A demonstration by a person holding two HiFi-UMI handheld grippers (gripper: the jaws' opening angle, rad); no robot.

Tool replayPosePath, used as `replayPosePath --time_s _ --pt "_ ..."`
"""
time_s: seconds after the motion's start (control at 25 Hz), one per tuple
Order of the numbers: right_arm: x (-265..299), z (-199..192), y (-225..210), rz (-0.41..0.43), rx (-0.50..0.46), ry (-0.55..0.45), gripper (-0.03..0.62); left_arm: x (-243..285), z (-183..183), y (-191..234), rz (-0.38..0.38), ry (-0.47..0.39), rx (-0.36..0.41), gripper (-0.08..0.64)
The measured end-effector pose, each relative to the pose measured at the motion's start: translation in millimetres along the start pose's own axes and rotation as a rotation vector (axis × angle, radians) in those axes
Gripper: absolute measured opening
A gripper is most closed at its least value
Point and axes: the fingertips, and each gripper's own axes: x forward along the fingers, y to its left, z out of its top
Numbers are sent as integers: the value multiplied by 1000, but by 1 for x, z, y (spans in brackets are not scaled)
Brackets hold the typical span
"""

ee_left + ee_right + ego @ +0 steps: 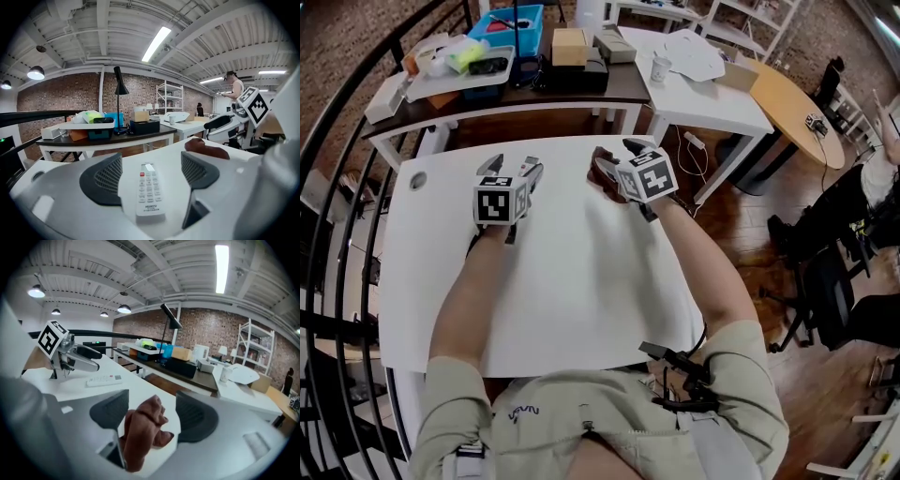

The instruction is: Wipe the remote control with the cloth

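Two grippers on show, the left gripper [512, 167] and the right gripper [619, 157]. One remote control [150, 190], just the one, and one brown cloth [143, 427]. Tables, I count four: a big white table [581, 309], a dark-topped table [581, 97], a smaller white table [712, 98], a round wooden table [783, 103]. One paper cup [660, 67], one black desk lamp [120, 86], one blue bin [508, 23]

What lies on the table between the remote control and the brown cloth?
Nothing; the right gripper view shows bare table between remote control and cloth.
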Motion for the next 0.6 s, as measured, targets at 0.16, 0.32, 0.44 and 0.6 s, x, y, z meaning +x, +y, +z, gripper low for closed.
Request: replayPosePath --time_s 0.16,0.32,0.44,0.6 --pt "11 -19 1 15 11 61 304 6 -9 -2 -6 18 7 382" --pt "20 -36 6 42 26 120 305 12 -21 0 -9 55 10 390" --pt "23 -49 7 51 40 167 312 16 -33 0 -15 92 10 397" --pt "27 -62 7 65 52 219 314 20 -39 0 -22 119 4 400"
